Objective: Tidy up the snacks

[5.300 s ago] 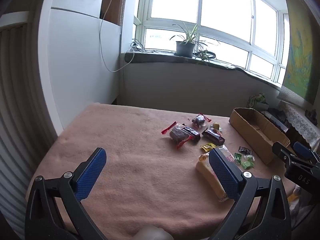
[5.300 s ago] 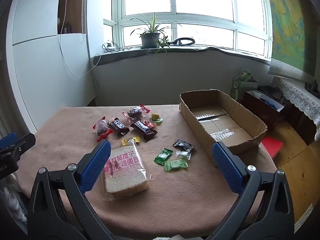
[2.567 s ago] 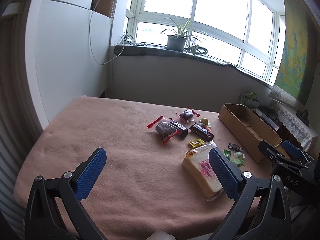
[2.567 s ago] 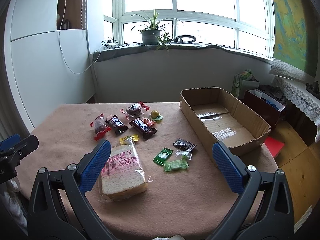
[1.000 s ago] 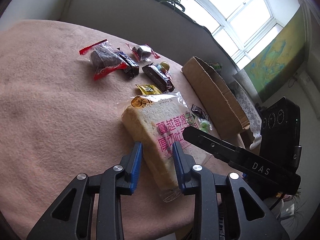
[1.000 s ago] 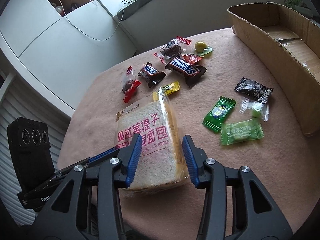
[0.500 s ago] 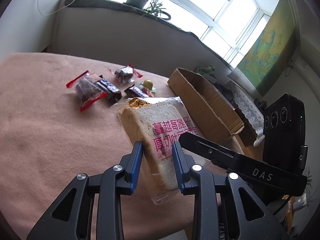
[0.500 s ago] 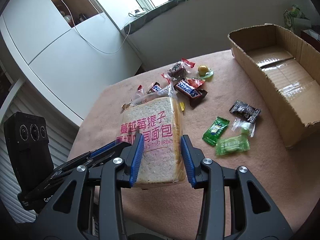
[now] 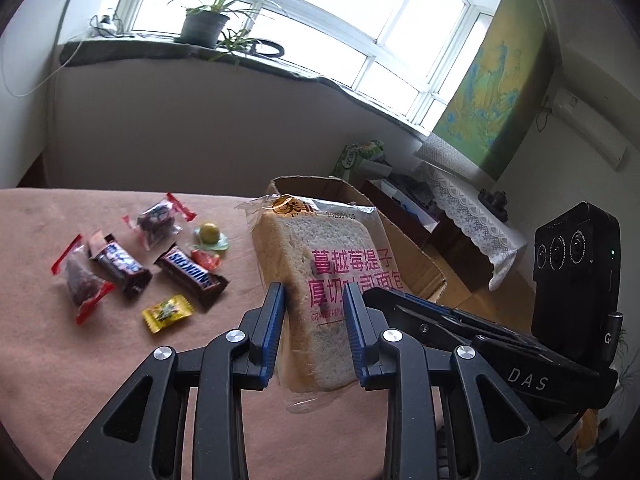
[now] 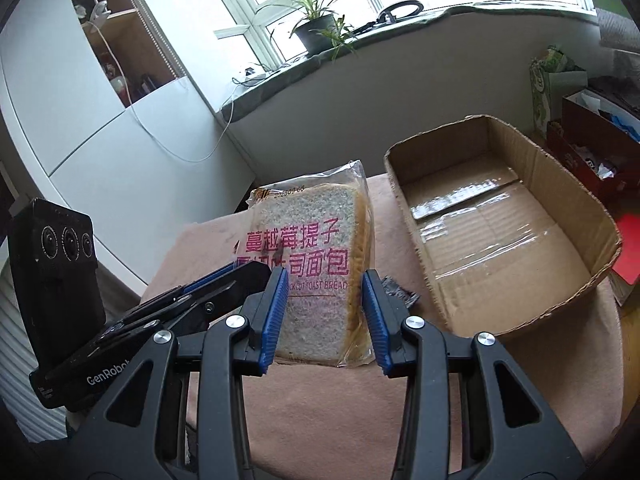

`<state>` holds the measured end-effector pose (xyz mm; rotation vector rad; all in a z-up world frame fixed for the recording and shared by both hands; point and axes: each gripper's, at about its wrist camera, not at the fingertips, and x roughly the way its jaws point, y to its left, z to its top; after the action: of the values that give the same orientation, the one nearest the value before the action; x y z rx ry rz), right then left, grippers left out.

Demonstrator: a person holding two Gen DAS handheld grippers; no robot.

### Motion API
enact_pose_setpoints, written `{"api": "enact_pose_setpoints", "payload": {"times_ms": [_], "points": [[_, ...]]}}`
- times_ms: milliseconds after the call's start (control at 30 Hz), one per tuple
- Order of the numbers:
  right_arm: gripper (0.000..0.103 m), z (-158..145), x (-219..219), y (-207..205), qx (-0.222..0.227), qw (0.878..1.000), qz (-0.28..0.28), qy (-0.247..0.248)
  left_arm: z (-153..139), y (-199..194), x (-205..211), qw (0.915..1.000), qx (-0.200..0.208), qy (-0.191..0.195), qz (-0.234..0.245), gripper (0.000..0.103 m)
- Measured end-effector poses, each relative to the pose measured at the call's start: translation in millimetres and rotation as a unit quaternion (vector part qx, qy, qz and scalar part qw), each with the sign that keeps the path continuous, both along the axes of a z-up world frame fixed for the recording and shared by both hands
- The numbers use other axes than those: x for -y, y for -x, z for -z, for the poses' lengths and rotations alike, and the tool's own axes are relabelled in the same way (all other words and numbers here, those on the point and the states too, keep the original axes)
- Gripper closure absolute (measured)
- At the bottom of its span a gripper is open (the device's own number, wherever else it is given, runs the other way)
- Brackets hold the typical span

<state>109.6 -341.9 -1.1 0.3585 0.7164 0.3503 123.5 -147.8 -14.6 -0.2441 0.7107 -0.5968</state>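
A bagged loaf of sliced toast bread (image 9: 320, 280) with pink lettering is held in the air above the table by both grippers. My left gripper (image 9: 314, 312) is shut on its near end; my right gripper (image 10: 324, 300) is shut on the same loaf (image 10: 316, 248) from the other side. The open cardboard box (image 10: 500, 232) stands empty to the right of the loaf; in the left wrist view the box (image 9: 416, 264) is mostly hidden behind the bread.
On the pink tablecloth (image 9: 60, 360) lie a Snickers bar (image 9: 192, 276), a second chocolate bar (image 9: 120, 268), two red-edged packets (image 9: 80, 280), a yellow candy (image 9: 168, 312) and a round yellow sweet (image 9: 210, 234). A dark wrapper (image 10: 398, 290) lies behind the right fingers.
Both grippers closed on the bread loaf, lifted it off the table and carried it up and toward the cardboard box.
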Motion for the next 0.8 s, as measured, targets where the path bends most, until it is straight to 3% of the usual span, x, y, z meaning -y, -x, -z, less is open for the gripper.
{"api": "enact_pose_setpoints", "payload": {"times_ms": [433,800], "points": [[0.063,8,83,-27,-0.016,0.998,0.064,0.004,1,-46,91,0.9971,-0.014,-0.013,0.073,0.076],[0.063,26,114,-37,-0.037,0.996,0.079,0.006,15,-57,123,0.9947,-0.038,-0.025,0.092,0.077]]}}
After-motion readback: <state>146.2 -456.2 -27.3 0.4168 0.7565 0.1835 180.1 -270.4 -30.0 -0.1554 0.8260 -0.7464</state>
